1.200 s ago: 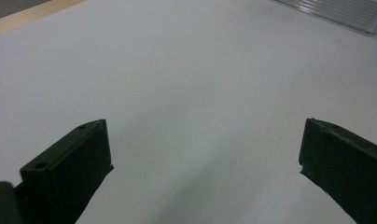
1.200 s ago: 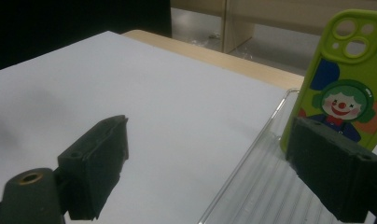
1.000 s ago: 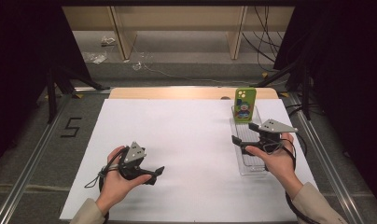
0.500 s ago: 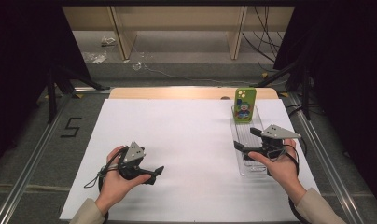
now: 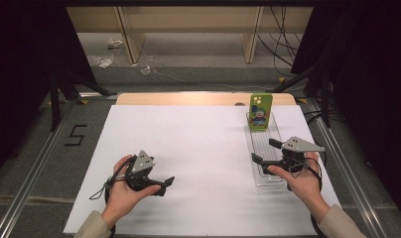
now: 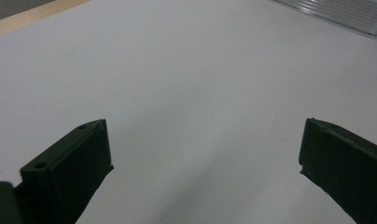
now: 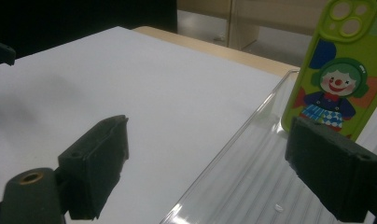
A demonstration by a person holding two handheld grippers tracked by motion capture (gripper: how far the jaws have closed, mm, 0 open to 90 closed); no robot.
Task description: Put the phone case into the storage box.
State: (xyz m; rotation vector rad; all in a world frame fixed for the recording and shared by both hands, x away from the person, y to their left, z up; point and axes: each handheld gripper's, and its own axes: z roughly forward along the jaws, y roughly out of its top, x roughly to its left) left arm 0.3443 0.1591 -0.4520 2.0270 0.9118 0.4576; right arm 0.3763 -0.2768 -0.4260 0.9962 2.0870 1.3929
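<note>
At the near left of the bench (image 5: pixel 198 144), the left gripper (image 5: pixel 165 183) is resting low over the white sheet with its fingers (image 6: pixel 79 163) standing wide apart and holding nothing, much as it was a second ago. Further right, the right gripper (image 5: pixel 264 151) is drawing back toward the near end of the clear ridged tray (image 5: pixel 264 173), fingers (image 7: pixel 98 158) spread wide and empty. Beyond it the green clown phone case (image 5: pixel 260 111) is standing upright at the tray's far end by the bench's far right corner, which suggests it has been released there.
</note>
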